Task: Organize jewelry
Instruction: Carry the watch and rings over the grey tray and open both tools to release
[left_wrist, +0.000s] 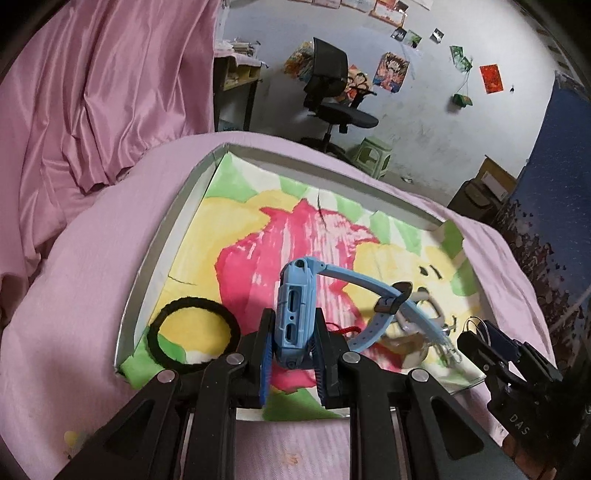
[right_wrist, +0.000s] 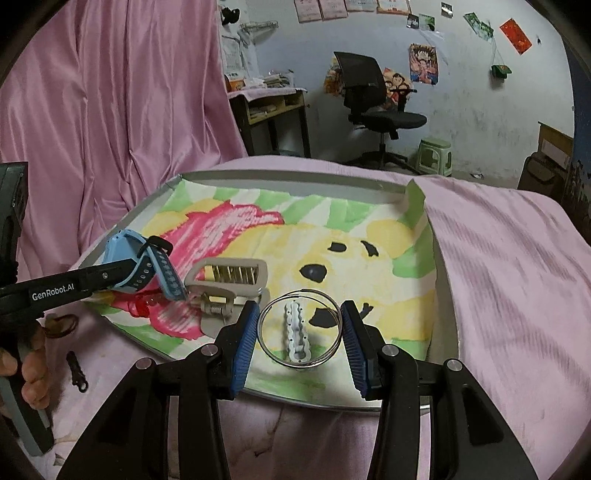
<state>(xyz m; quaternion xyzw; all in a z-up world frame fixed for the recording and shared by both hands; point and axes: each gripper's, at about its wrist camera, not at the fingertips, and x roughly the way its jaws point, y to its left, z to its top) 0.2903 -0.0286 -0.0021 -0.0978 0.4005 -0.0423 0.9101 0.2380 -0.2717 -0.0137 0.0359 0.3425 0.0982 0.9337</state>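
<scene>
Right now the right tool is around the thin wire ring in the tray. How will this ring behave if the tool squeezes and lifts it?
The wire ring looks very thin, so it probably bends or springs out of round if the right tool squeezes it. It seems light and smooth, so it may slip off the pads. The small white clip lies inside it and might get dragged along.

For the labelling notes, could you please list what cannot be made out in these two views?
- Left wrist view: the watch face is turned away, and the left gripper fingers cover its lower end.
- Left wrist view: hair claw blurred, behind the strap.
- Right wrist view: red item blurred, under the watch.
</scene>
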